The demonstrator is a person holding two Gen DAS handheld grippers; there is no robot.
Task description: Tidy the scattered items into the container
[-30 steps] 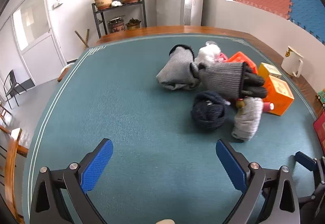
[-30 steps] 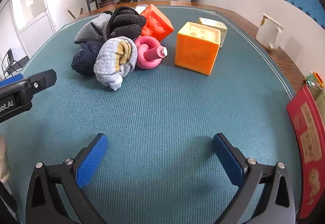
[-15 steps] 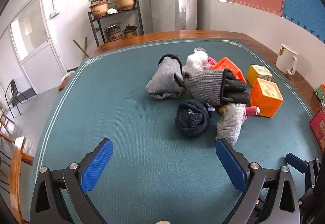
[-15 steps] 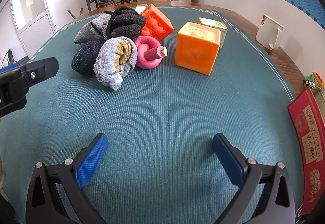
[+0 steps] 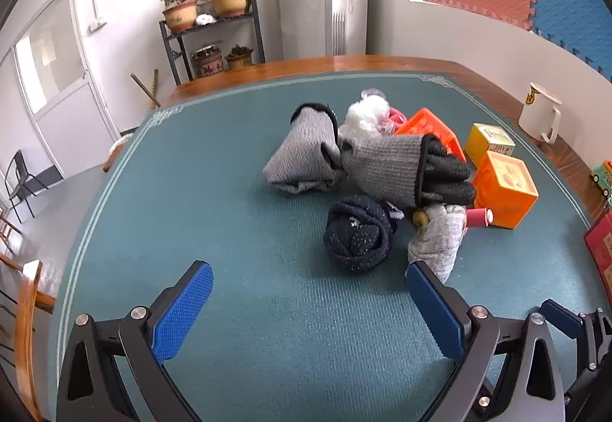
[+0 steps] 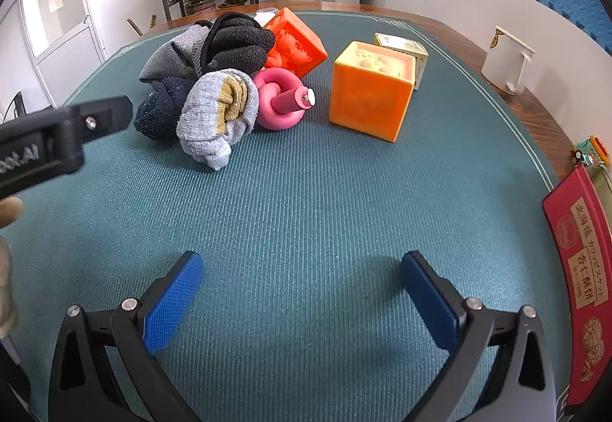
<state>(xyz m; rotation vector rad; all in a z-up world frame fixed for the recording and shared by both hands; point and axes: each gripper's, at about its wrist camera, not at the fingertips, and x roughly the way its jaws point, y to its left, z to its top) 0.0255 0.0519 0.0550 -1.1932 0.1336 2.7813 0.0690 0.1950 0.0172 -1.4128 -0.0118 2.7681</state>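
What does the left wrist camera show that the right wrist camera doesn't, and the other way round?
Only the left wrist view shows the fluffy white plush piece behind the grey knitted sleeve, and the right gripper's blue tip at its lower right.

Only the right wrist view shows the pink rubber ring toy in full, the red printed biscuit box, and the left gripper's black body at its left edge.

Both show the dark navy sock ball, the light grey rolled sock, the orange open-topped cube, the white mug, and open gripper fingers over the green mat.
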